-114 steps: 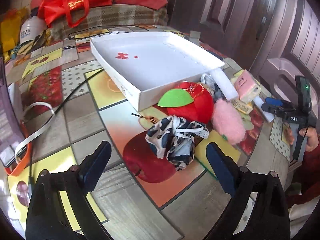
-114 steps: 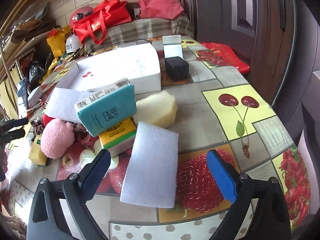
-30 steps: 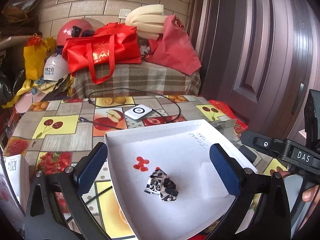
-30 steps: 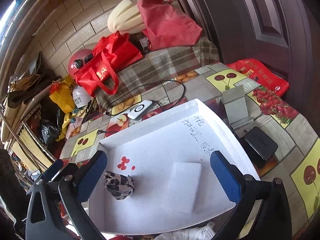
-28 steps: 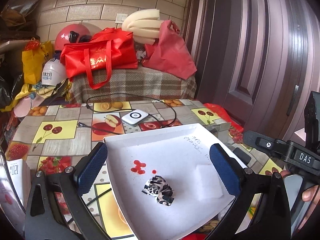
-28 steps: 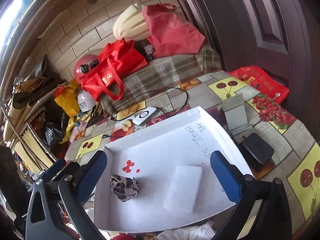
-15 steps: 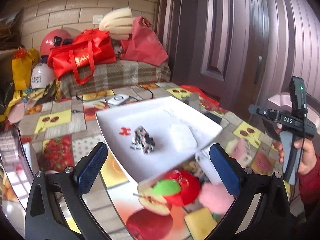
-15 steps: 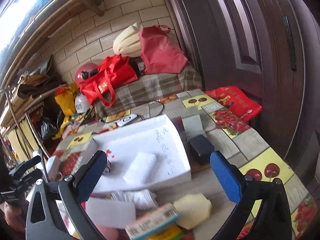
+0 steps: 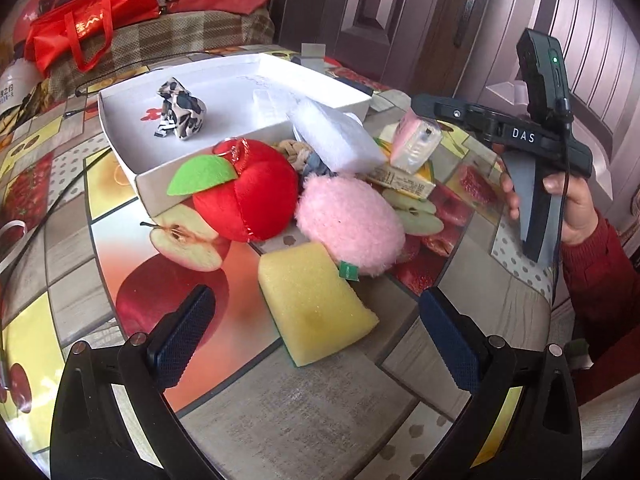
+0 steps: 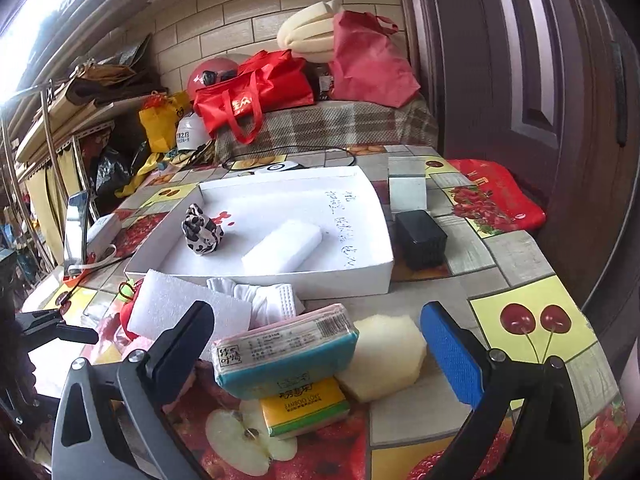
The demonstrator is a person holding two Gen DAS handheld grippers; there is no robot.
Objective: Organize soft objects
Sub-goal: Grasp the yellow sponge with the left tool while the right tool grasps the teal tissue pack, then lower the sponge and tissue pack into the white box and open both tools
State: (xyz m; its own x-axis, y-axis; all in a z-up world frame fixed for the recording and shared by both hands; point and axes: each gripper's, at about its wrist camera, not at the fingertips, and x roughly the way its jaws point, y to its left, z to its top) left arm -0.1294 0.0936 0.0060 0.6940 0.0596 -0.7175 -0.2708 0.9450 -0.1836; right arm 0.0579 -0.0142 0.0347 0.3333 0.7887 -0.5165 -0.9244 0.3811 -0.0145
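- The left gripper (image 9: 316, 334) hangs above the fruit-patterned bench (image 9: 304, 408) with its jaws spread wide and holding nothing; a yellow foam sponge wedge (image 9: 314, 302) lies on the bench between them.
- Just beyond the sponge sit a pink fluffy oval plush (image 9: 350, 222) and a red plush apple with a green felt leaf (image 9: 244, 194), touching each other; the apple leans against the near wall of the shallow white cardboard tray (image 9: 148, 194).
- Inside the tray lie a black-and-white spotted fabric bundle (image 9: 180, 110) and a white foam block (image 10: 282, 246), apart from each other.
- A second white foam slab (image 9: 334, 136) rests tilted over the tray's near corner.
- The right gripper (image 10: 320, 350) is likewise released, jaws wide apart and empty. A person's hand (image 9: 568, 210) in a red sleeve grips its handle.
- Between its jaws lies a teal-and-pink tissue pack (image 10: 286, 352), stacked on a yellow tissue pack (image 10: 302, 404), with a pale cream foam chunk (image 10: 386, 354) touching them on the right.
- White folded gloves (image 10: 260, 296) lie against the tray's outer wall; a black box (image 10: 420, 238) stands just right of the tray.
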